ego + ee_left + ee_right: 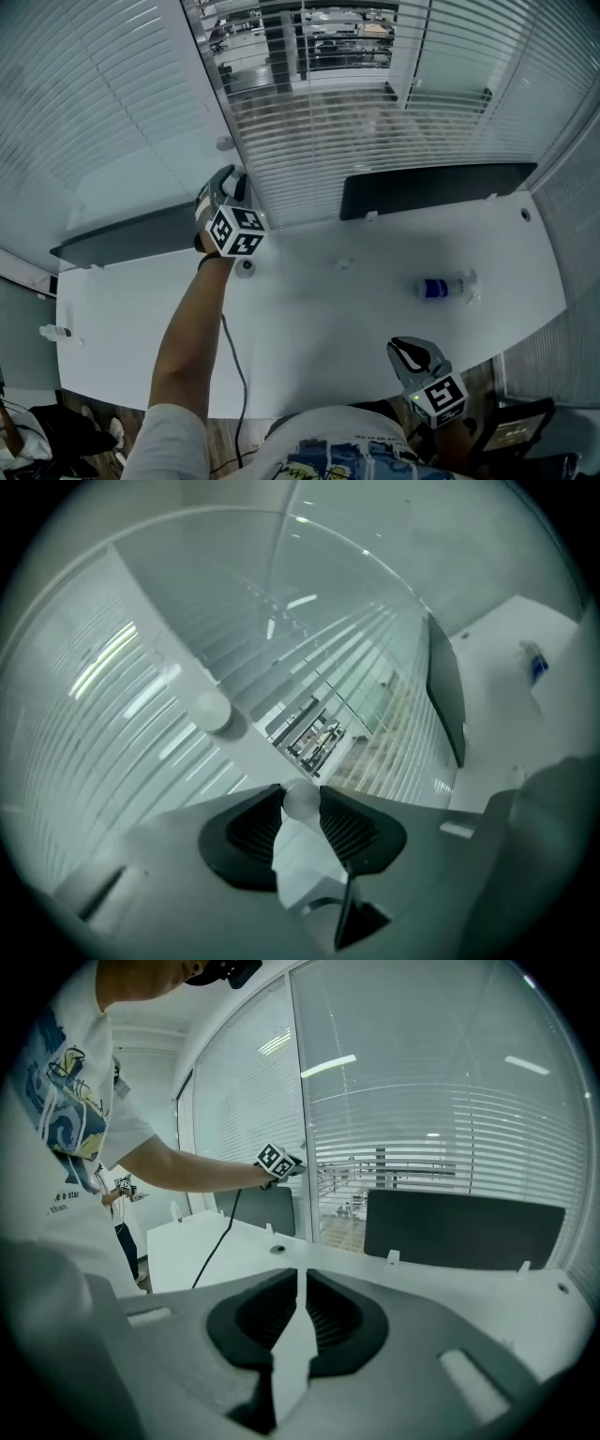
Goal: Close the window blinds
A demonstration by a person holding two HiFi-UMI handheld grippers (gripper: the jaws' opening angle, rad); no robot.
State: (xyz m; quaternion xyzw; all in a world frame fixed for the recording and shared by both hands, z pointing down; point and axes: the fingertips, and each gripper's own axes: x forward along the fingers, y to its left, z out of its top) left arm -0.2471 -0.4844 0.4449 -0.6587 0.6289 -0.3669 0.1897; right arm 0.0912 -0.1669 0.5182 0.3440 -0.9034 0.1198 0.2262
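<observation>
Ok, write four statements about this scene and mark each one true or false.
1. The left gripper pinches a round white knob between its jaw tips. True.
2. The right gripper holds something. False: its jaws are together with nothing between them.
3. The blinds straight ahead are fully closed. False: the slats stand open and a room shows through them.
4. A blue-labelled bottle is on the white desk. True.
</observation>
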